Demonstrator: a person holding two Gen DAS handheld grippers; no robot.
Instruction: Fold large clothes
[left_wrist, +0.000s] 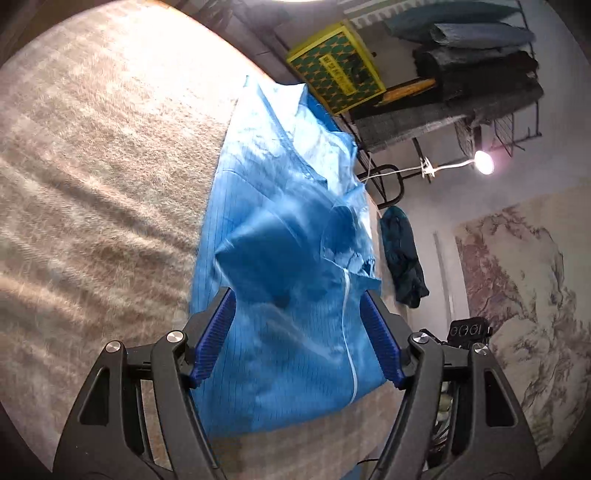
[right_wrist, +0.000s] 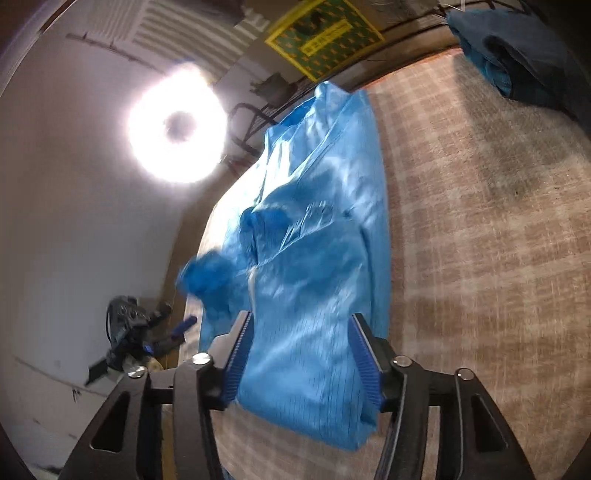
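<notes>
A large light-blue garment (left_wrist: 280, 229) with a white zipper lies stretched along the edge of a beige checked blanket (left_wrist: 92, 184); part of it is bunched and blurred near the middle. My left gripper (left_wrist: 297, 299) is open, its blue pads either side of the garment's near end, nothing pinched. In the right wrist view the same garment (right_wrist: 317, 229) lies on the blanket (right_wrist: 480, 240). My right gripper (right_wrist: 301, 321) is open above the garment's near end. The other gripper (right_wrist: 136, 325) shows at lower left of this view.
A yellow-green patterned box (left_wrist: 336, 70) and a rack of folded fabrics (left_wrist: 476, 62) stand beyond the bed. A dark teal cloth (left_wrist: 402, 254) hangs off the edge. A lamp (left_wrist: 484, 162) and a ring light (right_wrist: 177, 125) glare. A dark blue garment (right_wrist: 517, 48) lies at the far corner.
</notes>
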